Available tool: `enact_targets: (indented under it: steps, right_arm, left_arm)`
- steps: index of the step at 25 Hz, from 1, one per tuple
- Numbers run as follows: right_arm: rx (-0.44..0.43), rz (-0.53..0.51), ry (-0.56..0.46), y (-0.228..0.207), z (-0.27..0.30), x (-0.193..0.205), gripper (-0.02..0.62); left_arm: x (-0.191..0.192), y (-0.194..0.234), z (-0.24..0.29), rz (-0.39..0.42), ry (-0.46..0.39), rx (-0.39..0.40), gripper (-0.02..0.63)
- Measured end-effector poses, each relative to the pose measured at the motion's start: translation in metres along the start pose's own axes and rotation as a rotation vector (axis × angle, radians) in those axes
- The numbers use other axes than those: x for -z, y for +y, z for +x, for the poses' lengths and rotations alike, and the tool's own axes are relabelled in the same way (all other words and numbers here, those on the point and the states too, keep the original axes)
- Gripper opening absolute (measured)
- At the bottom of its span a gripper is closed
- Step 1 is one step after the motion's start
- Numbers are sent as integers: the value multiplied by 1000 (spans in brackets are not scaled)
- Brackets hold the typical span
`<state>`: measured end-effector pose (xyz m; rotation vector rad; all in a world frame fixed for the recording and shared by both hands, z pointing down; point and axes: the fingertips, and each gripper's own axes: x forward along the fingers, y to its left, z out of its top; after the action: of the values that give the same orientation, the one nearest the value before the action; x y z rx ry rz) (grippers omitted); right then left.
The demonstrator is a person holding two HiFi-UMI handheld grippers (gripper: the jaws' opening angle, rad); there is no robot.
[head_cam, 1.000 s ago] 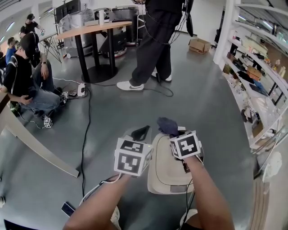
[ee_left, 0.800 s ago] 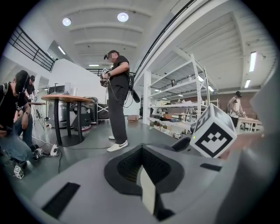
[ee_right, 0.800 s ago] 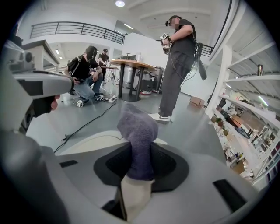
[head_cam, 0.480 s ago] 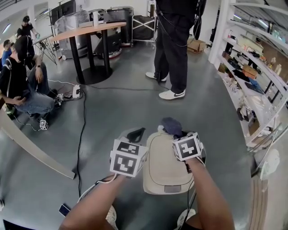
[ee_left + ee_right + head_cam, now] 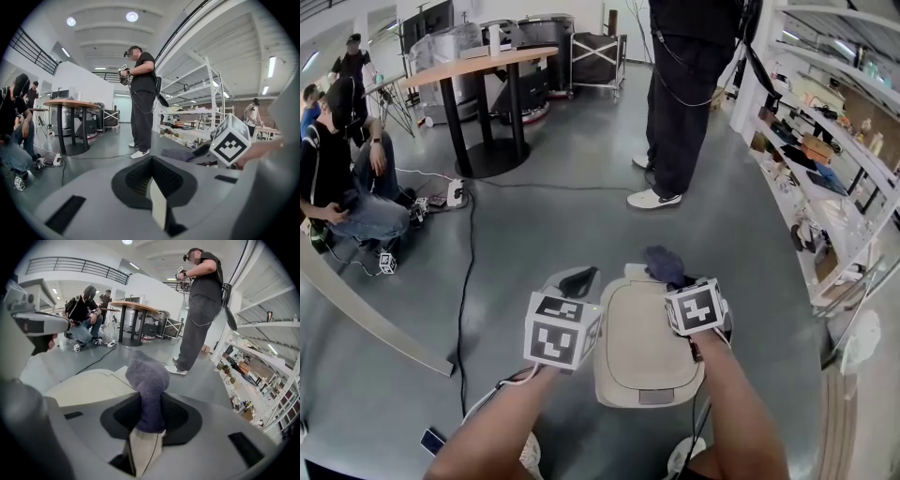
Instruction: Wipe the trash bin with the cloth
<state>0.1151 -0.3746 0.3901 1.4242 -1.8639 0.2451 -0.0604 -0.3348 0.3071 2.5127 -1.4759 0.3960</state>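
- Trash bin [image 5: 642, 361] stands on the grey floor [image 5: 534, 234] right in front of the person. It is low and beige with the lid down. Both arms reach over it.
- Right gripper [image 5: 146, 439]: fingers clenched on a dark purple cloth [image 5: 147, 380]. The wad sticks up and forward past the tips, so cloth rather than plastic would meet the bin.
- In the head view the cloth sits at the lid's far edge, on the right-hand side. Whether it is pressing on the lid or just above it cannot be told.
- Left gripper [image 5: 151, 187]: fingers [image 5: 136, 180] pressed together with nothing between them. It hangs just beside the bin's left flank and does not touch it. My guess is that it is parked there to leave the lid free, or is ready to steady the bin.
- Judgement: wiping is at an early pass. A far-edge start suits strokes drawn back toward the person.
- Risk: a light bin may slide under the push.
- A standing person [image 5: 689, 84] is beyond the bin, well apart.
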Motion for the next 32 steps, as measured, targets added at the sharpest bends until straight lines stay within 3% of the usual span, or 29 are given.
enact_targets:
  steps: [5, 9, 15, 20, 23, 28, 32]
  right_arm:
    - [-5, 5, -61, 3, -10, -13, 114]
    - [-96, -8, -107, 36, -25, -34, 114]
    - [-138, -185, -72, 78, -53, -34, 114]
    - [-199, -215, 8, 92, -47, -12, 127]
    - [-261, -168, 0, 91, -52, -10, 153]
    - [-364, 22, -80, 80, -61, -19, 167]
    - [-375, 21, -49, 80, -49, -10, 167]
  left_arm:
    - [-3, -1, -4, 8, 1, -2, -3]
    - [-2, 5, -9, 7, -3, -11, -3]
    - [-5, 9, -18, -2, -15, -17, -3]
    - [-6, 16, -25, -3, -15, -25, -3]
    - [-8, 16, -29, -10, -22, -27, -3]
    - [-8, 20, -32, -7, -26, -30, -3]
    - [-6, 16, -30, -9, -23, -21, -3]
